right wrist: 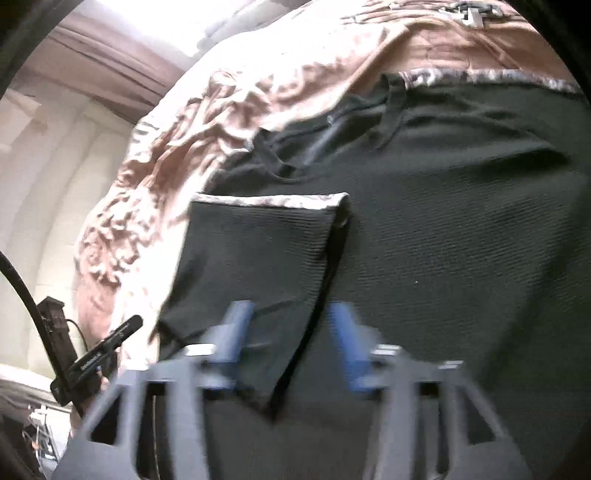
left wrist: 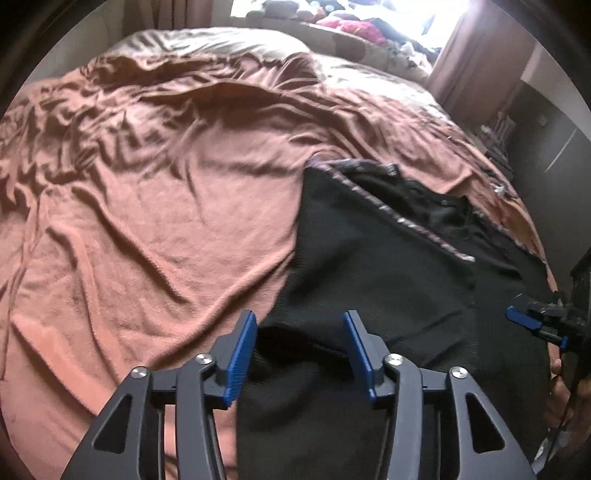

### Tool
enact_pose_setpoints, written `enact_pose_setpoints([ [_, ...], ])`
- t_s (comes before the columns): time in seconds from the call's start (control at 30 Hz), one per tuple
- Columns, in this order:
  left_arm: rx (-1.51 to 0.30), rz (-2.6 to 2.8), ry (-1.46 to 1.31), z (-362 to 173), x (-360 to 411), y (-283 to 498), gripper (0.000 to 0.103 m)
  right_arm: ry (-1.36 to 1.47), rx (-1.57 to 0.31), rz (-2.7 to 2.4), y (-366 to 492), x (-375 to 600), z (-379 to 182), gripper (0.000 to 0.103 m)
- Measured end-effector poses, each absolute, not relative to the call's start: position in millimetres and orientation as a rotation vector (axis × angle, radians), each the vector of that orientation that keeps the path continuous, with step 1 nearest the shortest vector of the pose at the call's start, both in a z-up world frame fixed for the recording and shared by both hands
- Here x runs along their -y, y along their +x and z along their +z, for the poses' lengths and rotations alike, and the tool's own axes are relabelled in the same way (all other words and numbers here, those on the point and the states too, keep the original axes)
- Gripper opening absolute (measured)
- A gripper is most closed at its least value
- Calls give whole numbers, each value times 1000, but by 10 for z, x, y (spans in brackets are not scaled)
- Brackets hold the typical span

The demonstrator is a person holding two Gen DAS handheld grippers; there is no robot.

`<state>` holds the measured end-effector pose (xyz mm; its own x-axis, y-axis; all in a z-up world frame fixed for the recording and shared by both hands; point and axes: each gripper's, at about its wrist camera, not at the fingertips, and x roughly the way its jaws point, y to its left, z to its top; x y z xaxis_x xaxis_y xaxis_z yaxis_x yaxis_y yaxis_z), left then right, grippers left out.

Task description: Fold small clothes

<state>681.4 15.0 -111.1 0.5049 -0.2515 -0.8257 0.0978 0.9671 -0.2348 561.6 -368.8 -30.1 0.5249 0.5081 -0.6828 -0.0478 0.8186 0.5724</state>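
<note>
Item: black garment with patterned trim, lying on the bed's pink-brown blanket, toward its near right side. Left gripper: jaws roughly half open, nothing between them, poised above the garment's near edge. Right gripper: jaws parted, blurred, nothing visibly pinched; the folded-over flap lies beneath them. Step in hand, as judged: one fold laid and let go, both tools clear of the cloth. Next move likely calls for a fresh pinch on an edge or corner, both hands level, so the next fold lands square without dragging the layer underneath. Left view alone shows the whole bed, the pillow end and the cluttered window sill. Right view alone shows the trimmed flap's edge, the drawstring and the curtain.
</note>
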Motion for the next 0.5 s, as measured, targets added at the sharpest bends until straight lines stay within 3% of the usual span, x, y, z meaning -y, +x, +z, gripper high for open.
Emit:
enact_pose_setpoints([
  [0.2, -974, -238, -171, -834, -22, 6585, 58, 522, -788, 473, 5042, 3884, 147, 69],
  [0.3, -930, -246, -151, -683, 46, 6426, 67, 517, -728, 504, 4722, 4055, 253, 69],
  [0.5, -837, -256, -108, -396, 220, 6095, 81, 471, -785, 435, 4266, 4344, 280, 69],
])
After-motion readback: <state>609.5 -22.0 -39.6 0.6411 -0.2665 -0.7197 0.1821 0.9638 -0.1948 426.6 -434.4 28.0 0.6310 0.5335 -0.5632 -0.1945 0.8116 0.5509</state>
